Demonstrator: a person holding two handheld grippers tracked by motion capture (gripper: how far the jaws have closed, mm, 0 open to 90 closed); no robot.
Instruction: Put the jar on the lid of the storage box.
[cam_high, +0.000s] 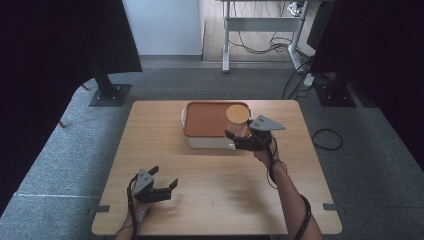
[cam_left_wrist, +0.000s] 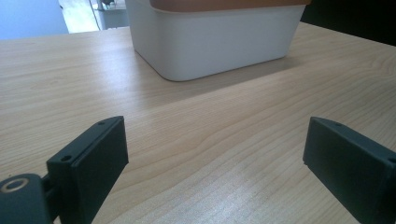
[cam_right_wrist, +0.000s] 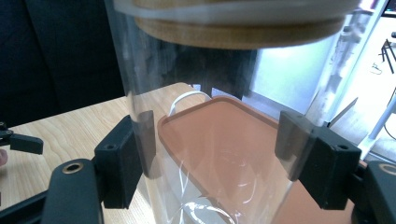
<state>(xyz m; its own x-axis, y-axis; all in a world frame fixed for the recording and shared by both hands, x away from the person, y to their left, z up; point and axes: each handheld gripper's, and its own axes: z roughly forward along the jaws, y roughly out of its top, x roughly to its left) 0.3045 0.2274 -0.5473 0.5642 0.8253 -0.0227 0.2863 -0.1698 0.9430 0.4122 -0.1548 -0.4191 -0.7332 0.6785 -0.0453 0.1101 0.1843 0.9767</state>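
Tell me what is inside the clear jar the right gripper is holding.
The clear jar looks empty: through its wall, the right gripper view shows the orange lid of the white box behind it. Its wooden lid is on. The jar's bottom is out of frame.

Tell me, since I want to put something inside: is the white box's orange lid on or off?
On. The orange lid lies flat over the white box, covering its top edge to edge.
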